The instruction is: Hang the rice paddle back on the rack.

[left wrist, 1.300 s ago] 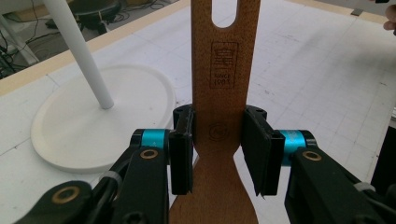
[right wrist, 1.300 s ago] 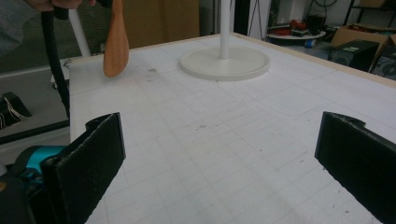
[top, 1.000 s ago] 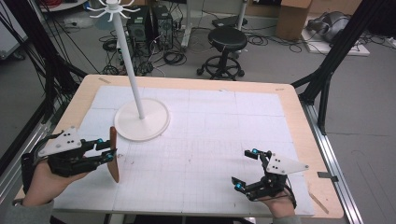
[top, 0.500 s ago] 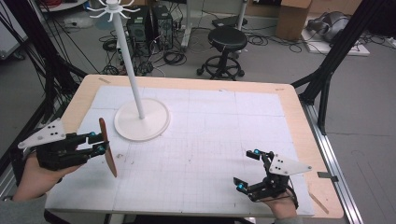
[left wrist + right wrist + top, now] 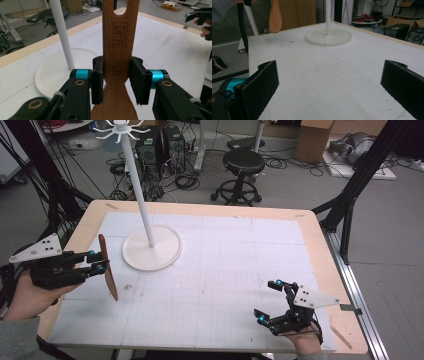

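Clamping wooden spatula (image 5: pixel 117 57) by its neck, left gripper (image 5: pixel 97 261) beside white stand (image 5: pixel 151 247); right gripper (image 5: pixel 270 302) wide open, nothing btwn.

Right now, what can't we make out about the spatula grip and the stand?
- wooden spatula: left gripper view, both ends cut off by the frame edges; stamped logo too small to read beyond "SINCE".
- left tongs: high view, the spatula's edge hides the pads' contact.
- white stand: top hooks cut off by the high view's upper edge.
- right tongs: open, empty; the hand is cut off by the bottom edge.
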